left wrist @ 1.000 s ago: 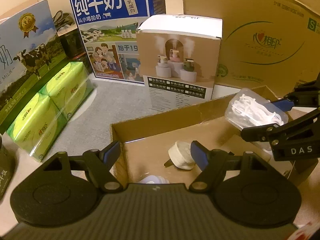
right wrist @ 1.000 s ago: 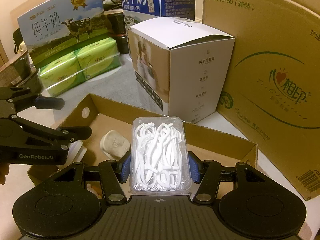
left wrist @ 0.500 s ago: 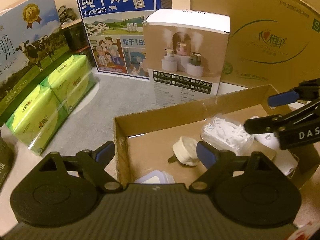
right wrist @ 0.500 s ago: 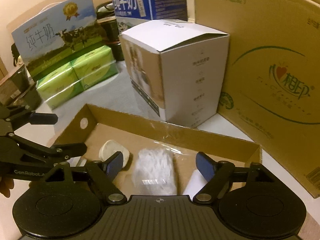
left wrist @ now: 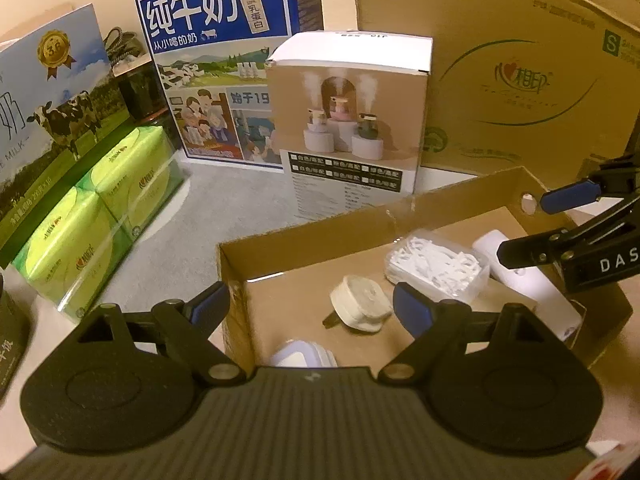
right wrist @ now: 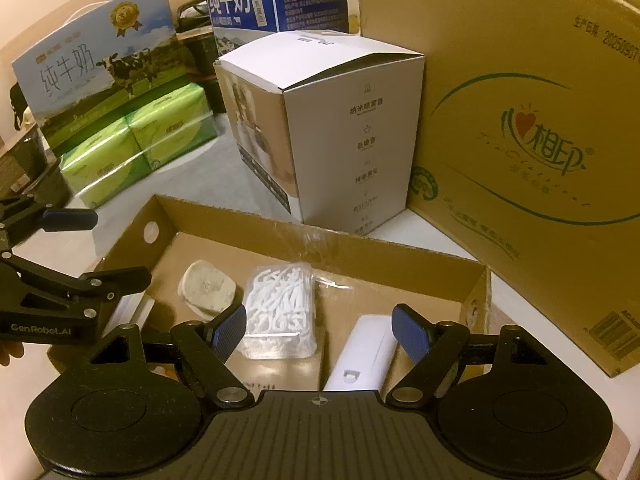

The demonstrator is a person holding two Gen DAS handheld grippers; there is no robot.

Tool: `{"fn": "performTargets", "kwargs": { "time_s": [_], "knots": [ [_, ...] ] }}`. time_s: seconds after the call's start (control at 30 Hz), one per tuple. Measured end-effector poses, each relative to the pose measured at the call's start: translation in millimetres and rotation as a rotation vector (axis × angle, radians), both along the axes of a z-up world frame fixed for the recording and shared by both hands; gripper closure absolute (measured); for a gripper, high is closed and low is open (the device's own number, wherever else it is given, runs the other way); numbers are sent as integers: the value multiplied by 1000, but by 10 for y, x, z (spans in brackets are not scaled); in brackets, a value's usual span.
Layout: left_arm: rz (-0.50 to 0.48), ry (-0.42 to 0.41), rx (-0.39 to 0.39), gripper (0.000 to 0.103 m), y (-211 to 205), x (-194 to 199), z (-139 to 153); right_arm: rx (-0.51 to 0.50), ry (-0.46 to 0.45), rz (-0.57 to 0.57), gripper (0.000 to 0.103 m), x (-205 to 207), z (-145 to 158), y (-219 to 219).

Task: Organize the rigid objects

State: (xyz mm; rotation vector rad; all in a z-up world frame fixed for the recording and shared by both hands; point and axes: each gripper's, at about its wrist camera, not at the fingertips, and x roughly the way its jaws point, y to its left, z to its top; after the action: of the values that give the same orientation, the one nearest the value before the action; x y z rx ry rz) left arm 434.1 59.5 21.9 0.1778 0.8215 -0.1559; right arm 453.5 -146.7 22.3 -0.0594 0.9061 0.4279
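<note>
Grippers: both are in view, each with its 2 blue-padded fingers spread wide and nothing between them. The right gripper [right wrist: 318, 326] hangs above the near side of the shallow cardboard tray [right wrist: 400, 250], pointing down into it. The left gripper [left wrist: 310, 306] hangs over the tray's left end, with its left finger outside the tray wall and its right finger above the tray floor. In the left wrist view the right gripper [left wrist: 536, 226] enters from the right edge, above the tray's right end.

Tray contents:
- The clear box of white floss picks [right wrist: 282, 310] lies flat on the tray floor, near the middle, free of both grippers.
- A cream round plug [right wrist: 206, 286] lies just left of the floss box, apart from it.
- A white oblong device [right wrist: 366, 354] lies to the right of the floss box, lengthwise toward the right gripper.
- A clear-lidded container [left wrist: 302, 358] shows at the tray's near left corner, mostly hidden by the left gripper body.

Surroundings: the tray sits on a pale tabletop [left wrist: 168, 240]. Behind it stands a white humidifier box [right wrist: 340, 136], upright, close to the tray's far wall. A large brown carton [right wrist: 520, 120] stands to the right. 2 milk cartons [left wrist: 224, 64] stand at the back left, with green tissue packs [left wrist: 96, 216] lying in front of the leftmost one.
</note>
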Motion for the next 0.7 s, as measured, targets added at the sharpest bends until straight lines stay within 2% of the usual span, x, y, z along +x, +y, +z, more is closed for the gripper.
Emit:
{"fn": "performTargets", "kwargs": {
  "time_s": [0.7],
  "knots": [
    [102, 97, -96, 16, 91, -493, 152, -6, 36, -37, 24, -468, 120, -289]
  ]
}}
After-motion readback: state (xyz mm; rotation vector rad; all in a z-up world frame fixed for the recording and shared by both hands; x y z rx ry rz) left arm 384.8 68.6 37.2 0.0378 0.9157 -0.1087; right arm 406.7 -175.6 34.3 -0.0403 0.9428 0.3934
